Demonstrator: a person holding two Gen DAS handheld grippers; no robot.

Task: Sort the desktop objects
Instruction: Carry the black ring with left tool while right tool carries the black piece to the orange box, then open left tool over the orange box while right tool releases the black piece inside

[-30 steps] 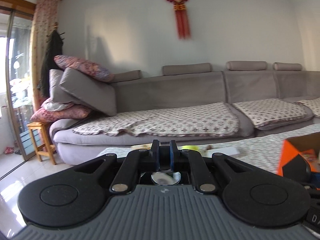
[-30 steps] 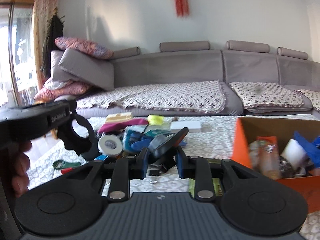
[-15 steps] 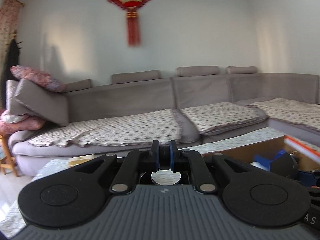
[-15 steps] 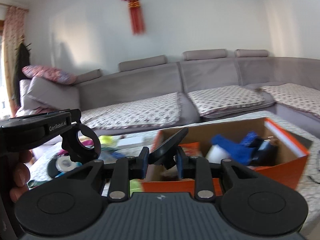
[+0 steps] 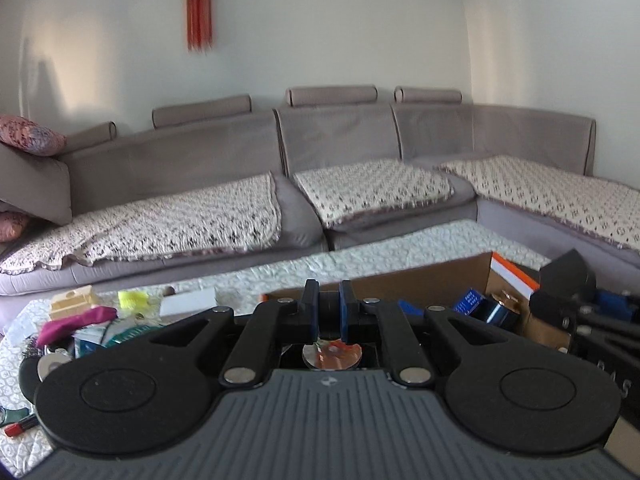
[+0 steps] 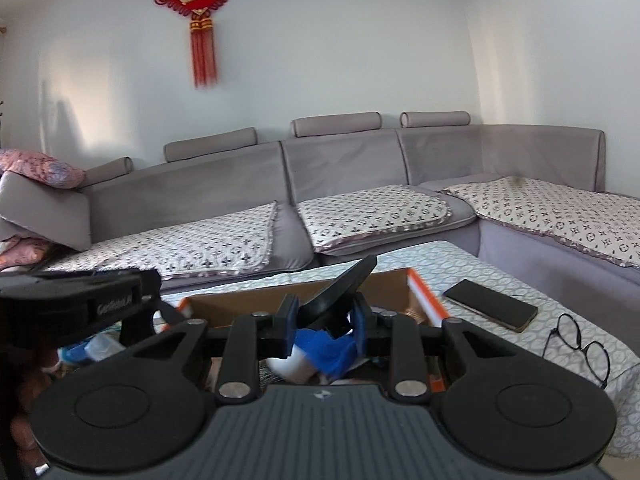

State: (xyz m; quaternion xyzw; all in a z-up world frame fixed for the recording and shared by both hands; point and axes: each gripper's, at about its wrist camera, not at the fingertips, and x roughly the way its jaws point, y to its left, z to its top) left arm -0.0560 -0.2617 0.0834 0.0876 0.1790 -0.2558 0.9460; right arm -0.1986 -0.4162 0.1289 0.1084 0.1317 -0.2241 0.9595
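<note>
My right gripper [image 6: 322,322] is shut on a black binder clip [image 6: 340,292] and holds it above the orange cardboard box [image 6: 420,292], which holds a blue thing [image 6: 328,348], a white thing and others. My left gripper [image 5: 329,308] is shut with nothing seen between its blue pads, near the box's left end [image 5: 400,280]. A heap of loose things lies on the table at the left: a magenta pouch [image 5: 76,322], a yellow thing [image 5: 134,299], a white box [image 5: 188,300], a tape roll [image 5: 52,364].
A phone [image 6: 490,304] and glasses [image 6: 580,340] lie on the patterned tablecloth right of the box. A grey sofa [image 6: 340,184] runs behind and along the right. A red lipstick [image 5: 18,428] lies at the table's near left edge.
Both grippers have swung right from the heap of loose things to the orange box. The right gripper carried the binder clip over the box. The left stayed shut.
</note>
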